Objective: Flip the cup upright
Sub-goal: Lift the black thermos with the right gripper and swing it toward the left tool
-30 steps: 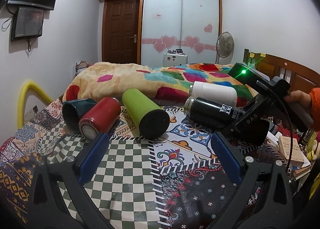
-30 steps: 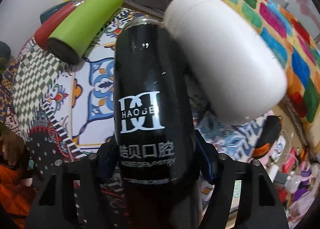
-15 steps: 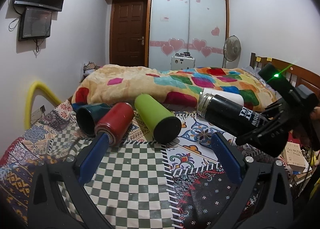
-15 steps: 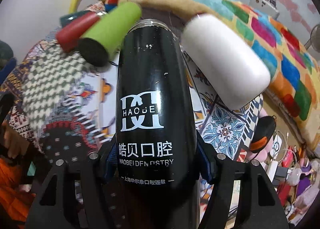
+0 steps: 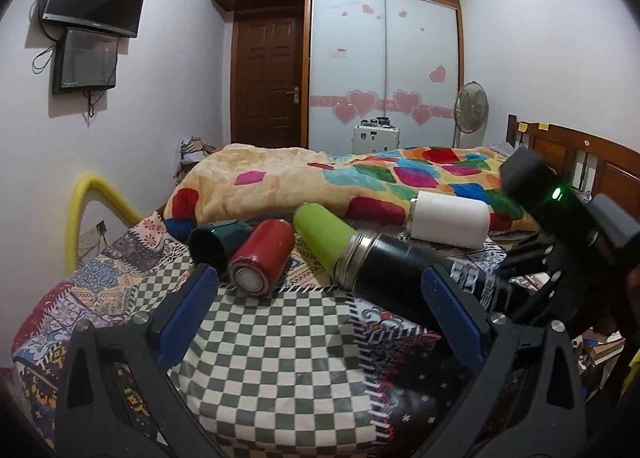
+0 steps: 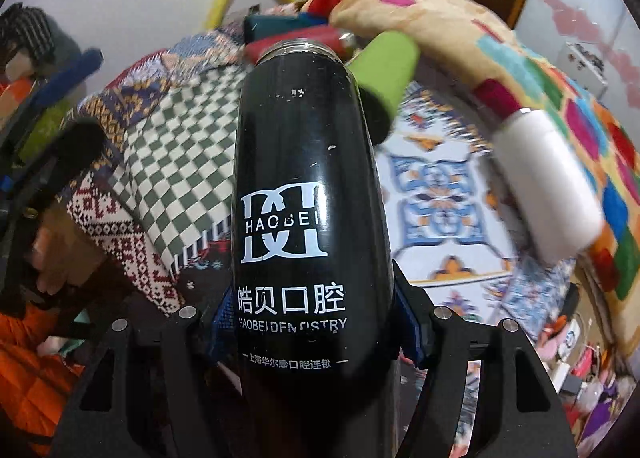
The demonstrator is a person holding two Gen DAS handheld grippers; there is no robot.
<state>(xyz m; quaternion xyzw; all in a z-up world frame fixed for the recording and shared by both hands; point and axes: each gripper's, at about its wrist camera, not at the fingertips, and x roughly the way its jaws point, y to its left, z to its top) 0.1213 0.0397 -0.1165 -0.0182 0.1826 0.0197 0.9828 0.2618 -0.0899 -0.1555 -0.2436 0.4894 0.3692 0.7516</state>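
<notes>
While its blue pads press both sides of the black cup (image 6: 306, 194), the right claw (image 6: 316, 330) holds the cup by its lower end, steel-rimmed mouth pointing away toward 12 o'clock in the right wrist view, tilted and lifted clear of the patchwork bedspread (image 6: 176, 146). From the left wrist view, the left claw (image 5: 320, 310) hangs spread wide with nothing between its fingers, over the green-and-white checked patch of the bedspread (image 5: 280, 358); the black cup (image 5: 400, 274) slants in from 3 o'clock, its mouth toward the middle. Beyond it, four more cups lie on their sides: a red cup (image 5: 262, 256) at 11 o'clock, a dark teal cup (image 5: 212, 244) touching its left side, a lime green cup (image 5: 324, 234) at 12 o'clock and a white cup (image 5: 450, 222) at 1 o'clock. Behind them a colourful blanket (image 5: 320, 186) is heaped across the bed, with a wooden door (image 5: 266, 78) and a heart-decorated wardrobe (image 5: 384, 70) at the far wall.
</notes>
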